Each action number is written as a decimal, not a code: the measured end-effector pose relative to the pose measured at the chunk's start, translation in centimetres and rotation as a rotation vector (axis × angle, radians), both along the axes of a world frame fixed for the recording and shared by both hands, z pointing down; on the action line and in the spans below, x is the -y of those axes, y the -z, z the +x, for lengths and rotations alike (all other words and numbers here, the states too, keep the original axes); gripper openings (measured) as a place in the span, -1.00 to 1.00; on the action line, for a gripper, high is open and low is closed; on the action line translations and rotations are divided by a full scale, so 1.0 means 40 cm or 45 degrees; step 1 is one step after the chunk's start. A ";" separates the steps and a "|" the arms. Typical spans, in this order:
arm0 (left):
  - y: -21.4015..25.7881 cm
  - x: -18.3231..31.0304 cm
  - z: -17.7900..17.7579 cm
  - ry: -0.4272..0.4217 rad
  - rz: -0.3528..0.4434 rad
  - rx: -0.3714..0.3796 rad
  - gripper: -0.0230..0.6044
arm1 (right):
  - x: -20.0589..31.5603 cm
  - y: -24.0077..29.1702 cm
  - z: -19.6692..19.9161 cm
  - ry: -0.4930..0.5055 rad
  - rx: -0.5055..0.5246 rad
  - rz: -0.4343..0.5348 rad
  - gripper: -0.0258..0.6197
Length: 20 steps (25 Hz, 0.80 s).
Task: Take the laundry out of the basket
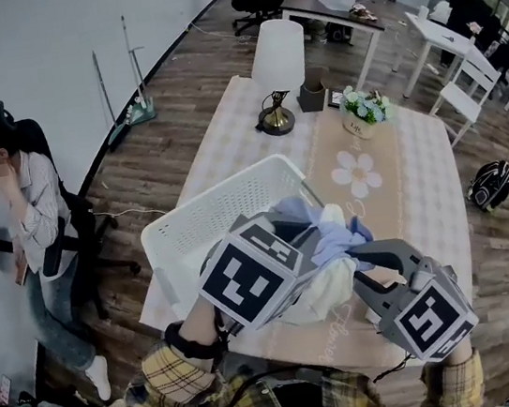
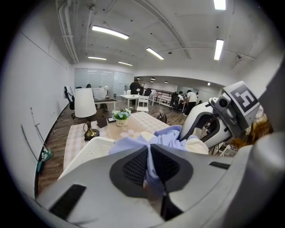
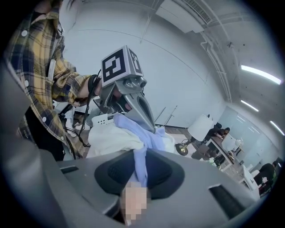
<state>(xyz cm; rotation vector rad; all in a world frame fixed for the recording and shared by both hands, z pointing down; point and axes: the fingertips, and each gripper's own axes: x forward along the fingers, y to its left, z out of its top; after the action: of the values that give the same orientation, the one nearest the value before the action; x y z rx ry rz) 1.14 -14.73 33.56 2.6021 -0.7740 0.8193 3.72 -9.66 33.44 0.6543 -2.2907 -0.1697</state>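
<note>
A white slatted laundry basket stands on the near left part of the table. A light blue garment is bunched above the basket's near right corner, stretched between both grippers. My left gripper is shut on one end of the blue garment, the cloth pinched between its dark pads. My right gripper is shut on the other end of the blue garment, from the right. A cream garment hangs under the blue one, and what holds it is hidden.
Beyond the basket on the patterned table stand a white-shaded lamp, a dark holder and a pot of flowers. A person sits in a chair at the left wall. A backpack lies on the floor at right.
</note>
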 end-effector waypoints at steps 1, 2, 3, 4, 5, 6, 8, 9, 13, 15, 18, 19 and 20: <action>0.007 -0.008 0.027 0.011 0.008 -0.003 -0.76 | -0.007 0.002 0.026 0.009 0.000 0.004 -0.63; 0.014 -0.015 0.054 0.024 0.018 -0.005 -0.76 | -0.014 0.004 0.053 0.020 0.001 0.011 -0.63; 0.020 -0.022 0.080 0.038 0.029 -0.006 -0.76 | -0.021 0.006 0.079 0.030 0.003 0.020 -0.63; 0.024 -0.029 0.106 0.051 0.040 -0.008 -0.76 | -0.027 0.007 0.105 0.039 0.005 0.029 -0.63; 0.028 -0.037 0.132 0.064 0.051 -0.010 -0.76 | -0.035 0.008 0.131 0.048 0.006 0.037 -0.63; 0.030 -0.045 0.157 0.077 0.060 -0.013 -0.76 | -0.042 0.008 0.156 0.056 0.007 0.043 -0.63; 0.033 -0.060 0.205 0.105 0.076 -0.018 -0.76 | -0.056 0.007 0.205 0.077 0.005 0.052 -0.63; 0.035 -0.066 0.227 0.120 0.082 -0.019 -0.76 | -0.062 0.008 0.228 0.089 0.002 0.056 -0.63; 0.050 -0.089 0.306 0.168 0.102 -0.015 -0.76 | -0.082 0.018 0.307 0.125 -0.002 0.071 -0.63; 0.053 -0.102 0.340 0.187 0.103 -0.010 -0.76 | -0.094 0.018 0.341 0.143 -0.007 0.070 -0.63; 0.046 -0.123 0.385 0.206 0.103 -0.003 -0.76 | -0.114 0.011 0.388 0.156 0.002 0.057 -0.63; 0.043 -0.129 0.399 0.209 0.102 0.000 -0.76 | -0.120 0.010 0.403 0.157 0.007 0.052 -0.63; 0.039 -0.134 0.412 0.212 0.100 0.001 -0.76 | -0.124 0.007 0.417 0.156 0.008 0.048 -0.63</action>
<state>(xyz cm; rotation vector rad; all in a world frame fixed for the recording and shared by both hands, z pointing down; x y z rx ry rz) 17.61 -9.35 32.01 2.5616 -1.0260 0.7559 20.40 -4.68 33.15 0.5340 -2.3396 -0.2694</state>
